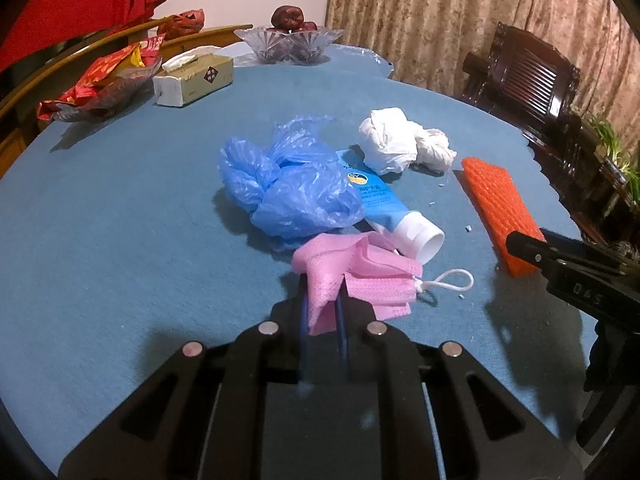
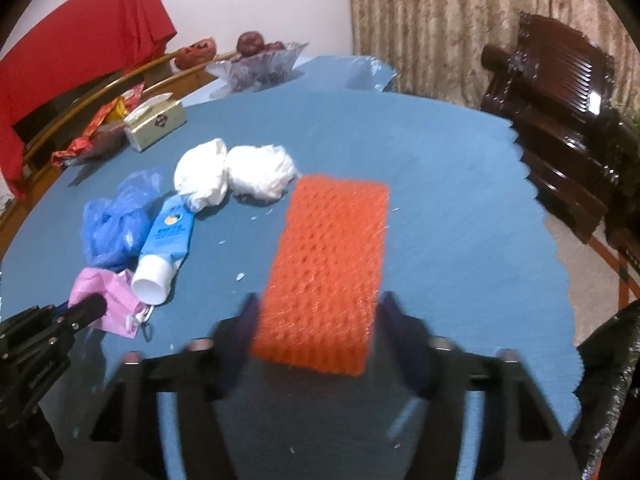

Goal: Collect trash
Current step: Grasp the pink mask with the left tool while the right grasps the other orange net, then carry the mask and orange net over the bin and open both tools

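Lying between right fingers (image 2: 394, 316), seemingly: orange foam net (image 2: 328, 272).

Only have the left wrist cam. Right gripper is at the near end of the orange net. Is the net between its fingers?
Observer: Yes. In the right wrist view the orange net runs lengthwise, with its near end between the fingers of the right gripper.
Operator: Gripped?
Observer: Can't tell. That view is blurred; both fingers sit right at the net's side edges.
Operator: Anything further right that I can't see?
Observer: Dark glossy plastic at the lower right, past the edge of the table.
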A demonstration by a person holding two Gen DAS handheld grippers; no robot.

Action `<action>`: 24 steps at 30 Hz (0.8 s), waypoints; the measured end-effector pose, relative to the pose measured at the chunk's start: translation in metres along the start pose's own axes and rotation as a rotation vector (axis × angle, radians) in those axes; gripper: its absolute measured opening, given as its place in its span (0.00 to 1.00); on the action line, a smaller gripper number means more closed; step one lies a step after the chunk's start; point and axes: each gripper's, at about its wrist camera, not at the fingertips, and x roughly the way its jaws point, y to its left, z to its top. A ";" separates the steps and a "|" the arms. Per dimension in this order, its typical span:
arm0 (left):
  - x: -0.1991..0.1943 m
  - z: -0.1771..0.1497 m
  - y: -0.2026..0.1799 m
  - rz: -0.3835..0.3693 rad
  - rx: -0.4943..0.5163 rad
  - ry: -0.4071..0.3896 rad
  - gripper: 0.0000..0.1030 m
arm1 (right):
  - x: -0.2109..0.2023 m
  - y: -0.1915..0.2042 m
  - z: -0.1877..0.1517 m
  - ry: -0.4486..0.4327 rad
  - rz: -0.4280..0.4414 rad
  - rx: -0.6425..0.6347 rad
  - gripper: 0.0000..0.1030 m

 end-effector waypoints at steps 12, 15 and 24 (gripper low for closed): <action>-0.038 0.006 -0.003 0.005 0.014 -0.084 0.10 | -0.039 0.003 -0.002 -0.059 0.061 -0.003 0.21; -0.051 0.009 -0.005 0.003 0.017 -0.107 0.10 | -0.056 0.001 0.000 -0.085 0.061 0.001 0.21; -0.082 0.015 -0.027 -0.043 0.050 -0.160 0.10 | -0.103 -0.004 0.001 -0.155 0.048 0.002 0.21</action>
